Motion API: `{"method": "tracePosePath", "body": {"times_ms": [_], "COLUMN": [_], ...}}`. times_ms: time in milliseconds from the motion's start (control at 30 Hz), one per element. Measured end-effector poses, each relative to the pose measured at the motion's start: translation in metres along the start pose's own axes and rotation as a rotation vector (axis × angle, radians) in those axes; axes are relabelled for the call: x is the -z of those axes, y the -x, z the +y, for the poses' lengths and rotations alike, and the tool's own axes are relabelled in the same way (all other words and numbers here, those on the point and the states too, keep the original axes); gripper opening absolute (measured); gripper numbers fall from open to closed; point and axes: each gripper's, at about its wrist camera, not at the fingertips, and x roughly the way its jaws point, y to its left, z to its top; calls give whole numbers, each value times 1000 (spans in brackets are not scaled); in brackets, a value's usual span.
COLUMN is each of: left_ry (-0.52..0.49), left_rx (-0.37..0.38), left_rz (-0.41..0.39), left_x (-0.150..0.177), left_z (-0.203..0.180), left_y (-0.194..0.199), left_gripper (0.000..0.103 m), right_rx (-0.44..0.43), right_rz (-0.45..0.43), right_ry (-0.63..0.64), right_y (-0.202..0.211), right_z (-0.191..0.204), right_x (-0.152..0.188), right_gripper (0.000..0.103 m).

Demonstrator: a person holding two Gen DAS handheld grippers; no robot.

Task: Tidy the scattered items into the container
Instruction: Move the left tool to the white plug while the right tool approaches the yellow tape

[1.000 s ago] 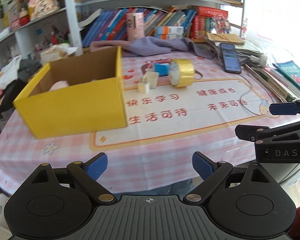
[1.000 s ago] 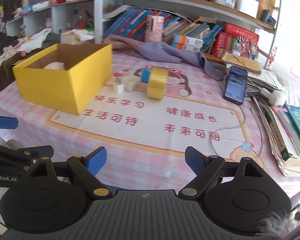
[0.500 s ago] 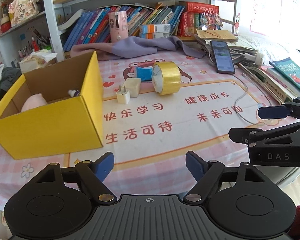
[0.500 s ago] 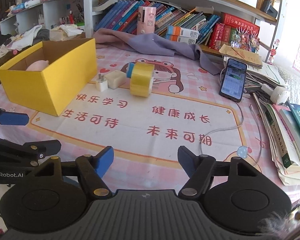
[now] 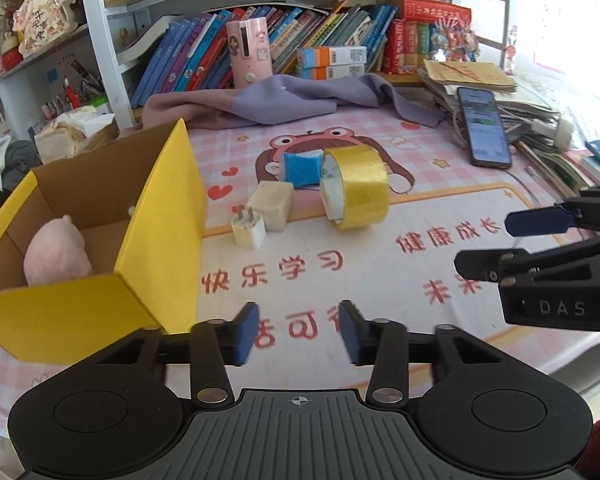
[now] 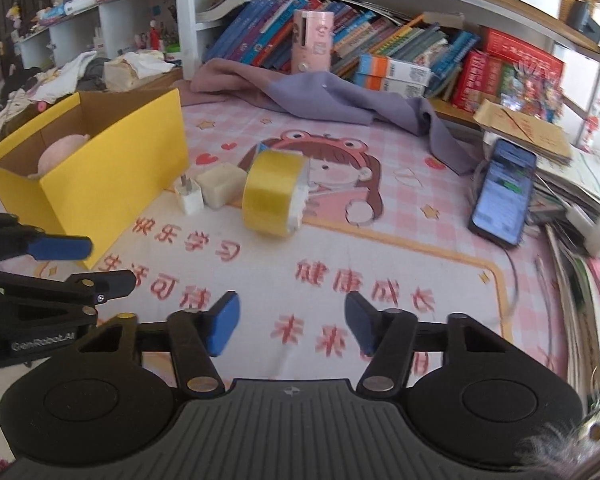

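A yellow cardboard box (image 5: 160,216) (image 6: 112,160) stands at the left of the table with a pink plush toy (image 5: 56,252) inside. To its right lie a white plug (image 5: 249,229) (image 6: 189,196), a cream cube charger (image 5: 272,204) (image 6: 222,184), a small blue packet (image 5: 302,170) and a yellow tape roll (image 5: 358,186) (image 6: 276,196) on its edge. My left gripper (image 5: 298,334) hovers over the mat short of them, jaws closing on nothing. My right gripper (image 6: 292,322) hangs beside it, also closing with nothing between its fingers.
A purple cloth (image 5: 284,100) lies at the back under a bookshelf with a pink canister (image 5: 247,52). A phone (image 5: 484,128) (image 6: 504,192), a white cable (image 6: 514,280) and piled books (image 6: 580,200) fill the right side. The printed pink mat (image 6: 340,248) covers the table.
Both grippers have moved forward over the table toward the scattered items, which now look larger. Both pairs of jaws have narrowed, the left pair much more.
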Motion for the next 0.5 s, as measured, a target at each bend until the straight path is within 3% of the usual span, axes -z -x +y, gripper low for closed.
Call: {"method": "tracePosePath", "body": {"times_ms": [300,500], "left_ry": [0,1], "left_rx": [-78,-128], "left_rz": [27,67], "left_x": [-26,-37], "left_z": [-2,-4], "left_y": [-21,-37], "left_gripper": [16,16], "right_rx": [-105,-154], "right_rz": [-21,4], "right_ry": [-14,-15], "right_y": [-44,-78], "right_z": [-16,-15], "right_x": [-45,-62], "right_gripper": [56,56]}}
